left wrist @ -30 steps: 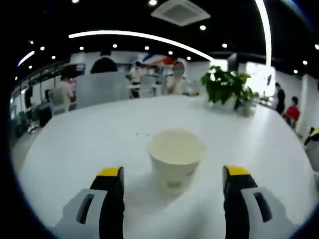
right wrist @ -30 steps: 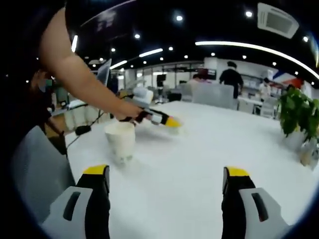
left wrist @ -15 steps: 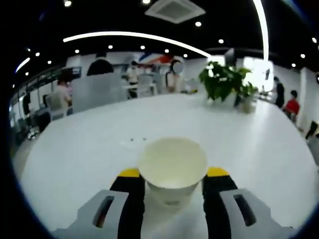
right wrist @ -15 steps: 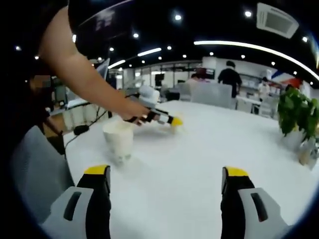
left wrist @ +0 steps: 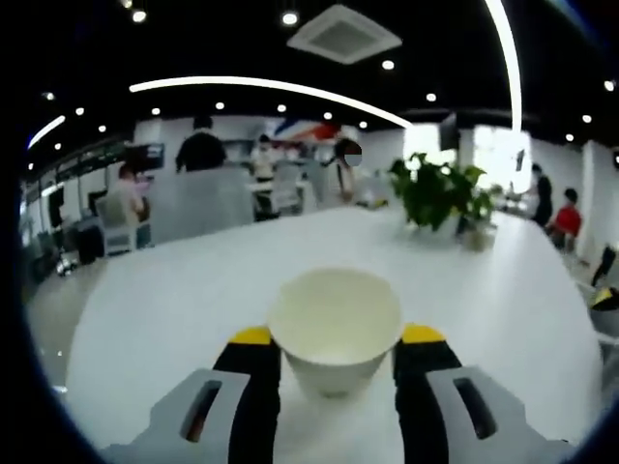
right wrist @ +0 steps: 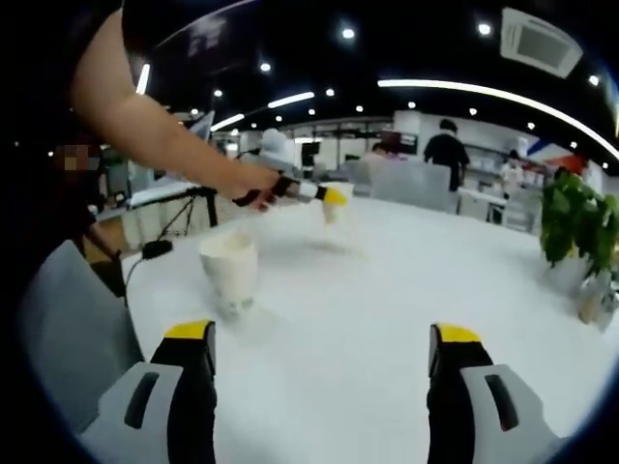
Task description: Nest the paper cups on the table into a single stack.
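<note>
Left gripper [left wrist: 334, 340]: your jaws stand closed against the sides of a paper cup [left wrist: 335, 327], one yellow-tipped finger on each flank; the cup sits upright between them, mouth open to the camera.
Held cup, seen from the right gripper view: the same cup [right wrist: 335, 204] appears small and blurred at the tip of your left gripper [right wrist: 324, 196], raised clear of the table, at the end of your outstretched arm [right wrist: 155, 135].
Right gripper [right wrist: 319, 353]: your jaws stand wide apart with nothing between them, hovering over bare tabletop.
Second cup [right wrist: 229, 269]: stands upright on the table, ahead of and left of your right gripper's left finger, well apart from the held cup.
Table [right wrist: 387, 290]: white, glossy top.
Potted plant [left wrist: 440, 187]: green, at the table's far side; in the right gripper view it is at the right edge [right wrist: 578, 224].
Background: office room with ceiling lights, people at desks beyond the table.
</note>
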Available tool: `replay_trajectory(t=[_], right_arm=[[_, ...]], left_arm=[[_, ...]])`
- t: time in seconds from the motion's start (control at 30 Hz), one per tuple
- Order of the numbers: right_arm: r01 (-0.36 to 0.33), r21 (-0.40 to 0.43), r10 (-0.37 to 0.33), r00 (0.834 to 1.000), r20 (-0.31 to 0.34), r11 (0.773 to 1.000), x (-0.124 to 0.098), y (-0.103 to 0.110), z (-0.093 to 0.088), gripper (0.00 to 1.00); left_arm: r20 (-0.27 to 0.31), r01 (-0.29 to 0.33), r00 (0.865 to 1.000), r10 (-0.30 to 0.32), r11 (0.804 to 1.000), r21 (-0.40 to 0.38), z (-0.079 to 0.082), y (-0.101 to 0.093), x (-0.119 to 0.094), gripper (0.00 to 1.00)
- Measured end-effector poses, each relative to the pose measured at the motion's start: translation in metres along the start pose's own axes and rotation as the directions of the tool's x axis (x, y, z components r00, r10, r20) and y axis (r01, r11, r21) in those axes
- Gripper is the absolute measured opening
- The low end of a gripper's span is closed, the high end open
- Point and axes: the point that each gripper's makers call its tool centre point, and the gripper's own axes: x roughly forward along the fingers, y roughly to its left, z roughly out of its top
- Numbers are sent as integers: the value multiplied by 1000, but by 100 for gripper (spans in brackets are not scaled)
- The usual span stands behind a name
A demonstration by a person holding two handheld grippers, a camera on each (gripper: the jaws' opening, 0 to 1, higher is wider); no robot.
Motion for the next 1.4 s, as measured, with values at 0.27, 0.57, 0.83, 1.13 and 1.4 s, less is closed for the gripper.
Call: replay_trajectory(t=[0.27,0.57,0.83,1.13,1.4], right_arm=[[-2,-9,2,1000,5,1000,-1,-1,2,89],[-2,-16,2,1000,4,1000,-1,-2,3,88],[-2,-30,2,1000,1,1000,-2,-2,3,88],[-8,-43,8,1000,-1,999,-2,-3,7,87],[-27,-66,27,1000,-3,997,1,-1,10,87]], left_arm=[[8,21,1000,-21,1000,20,33,0,-23,43],[21,64,998,-64,998,23,36,-37,-56,42],[24,121,992,-121,993,19,37,-79,-88,42],[38,183,982,-185,982,50,53,-125,-129,42],[34,195,980,-196,980,30,48,-150,-156,42]])
